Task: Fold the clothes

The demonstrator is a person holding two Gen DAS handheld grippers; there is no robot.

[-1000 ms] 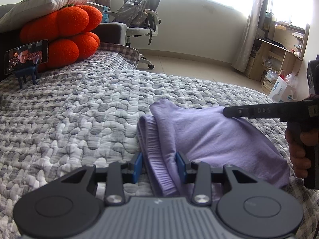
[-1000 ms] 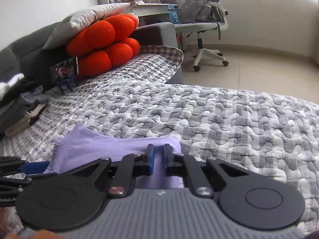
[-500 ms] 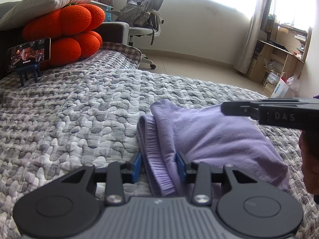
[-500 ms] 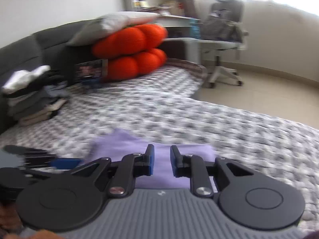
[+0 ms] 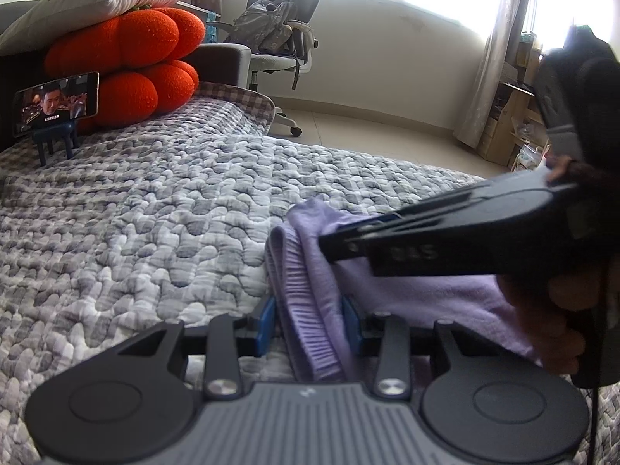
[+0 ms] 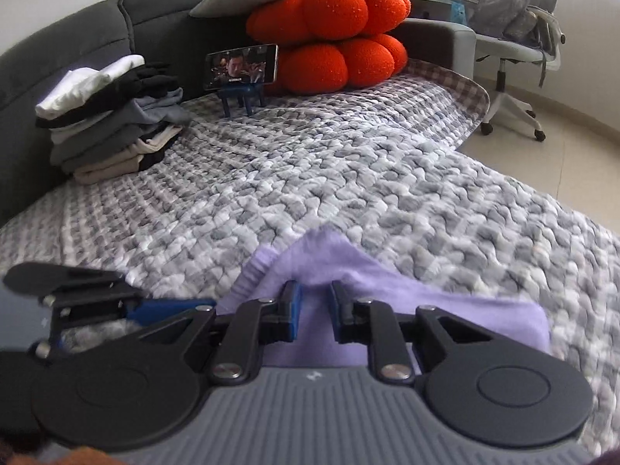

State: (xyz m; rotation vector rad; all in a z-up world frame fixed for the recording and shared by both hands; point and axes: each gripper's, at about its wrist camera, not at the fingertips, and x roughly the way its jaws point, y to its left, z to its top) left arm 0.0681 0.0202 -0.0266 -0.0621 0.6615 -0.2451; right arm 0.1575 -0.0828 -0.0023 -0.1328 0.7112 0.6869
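We have the lilac garment lying on the quilted bed, near us, already doubled over so its ribbed hem shows in layers. Our left gripper straddles that ribbed edge, its jaws moderately apart with the cloth lying between them; whether the pads actually press it we cannot tell. Our right gripper sits over the top fold to the right, jaws narrowly parted with fabric between them.

To fold well from here, we should close both jaws on all layers at once, so that no under-layer slips, and keep the two grips level so the edge stays straight. A stack of folded clothes lies at the far left by the headboard.
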